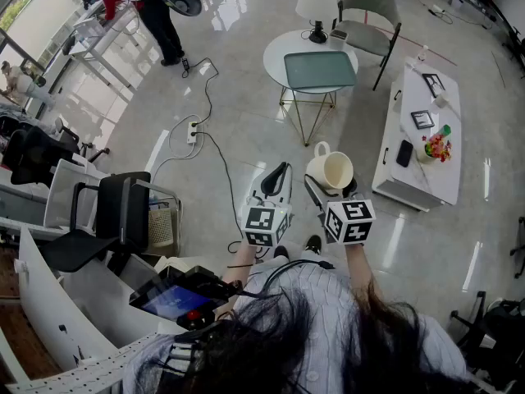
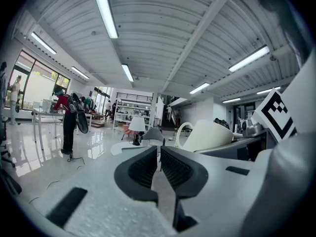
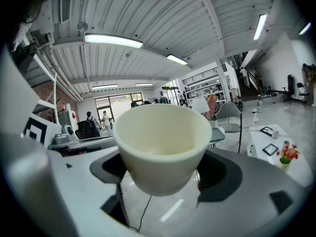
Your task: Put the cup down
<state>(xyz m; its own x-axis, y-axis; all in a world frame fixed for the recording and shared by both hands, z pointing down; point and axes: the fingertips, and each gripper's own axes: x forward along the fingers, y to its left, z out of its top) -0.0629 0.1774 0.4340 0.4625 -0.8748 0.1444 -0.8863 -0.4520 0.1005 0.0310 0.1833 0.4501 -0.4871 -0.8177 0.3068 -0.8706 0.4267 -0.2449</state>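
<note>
A cream cup (image 1: 330,169) with a handle hangs in the air over the shiny floor, held between the wide-spread jaws of my right gripper (image 1: 330,184). In the right gripper view the empty cup (image 3: 163,142) fills the middle, and both dark pads (image 3: 219,174) of the right gripper (image 3: 165,171) press on its sides. My left gripper (image 1: 278,173) floats just left of it, jaws together and empty. In the left gripper view the left gripper (image 2: 159,154) is shut, and the cup (image 2: 210,136) shows to its right.
A round white table (image 1: 279,49) with a grey tray (image 1: 320,70) and a lamp (image 1: 317,6) stands ahead. A long white table (image 1: 414,150) with small items is at the right. A power strip and cables (image 1: 194,130) lie on the floor, with office chairs (image 1: 115,212) at the left.
</note>
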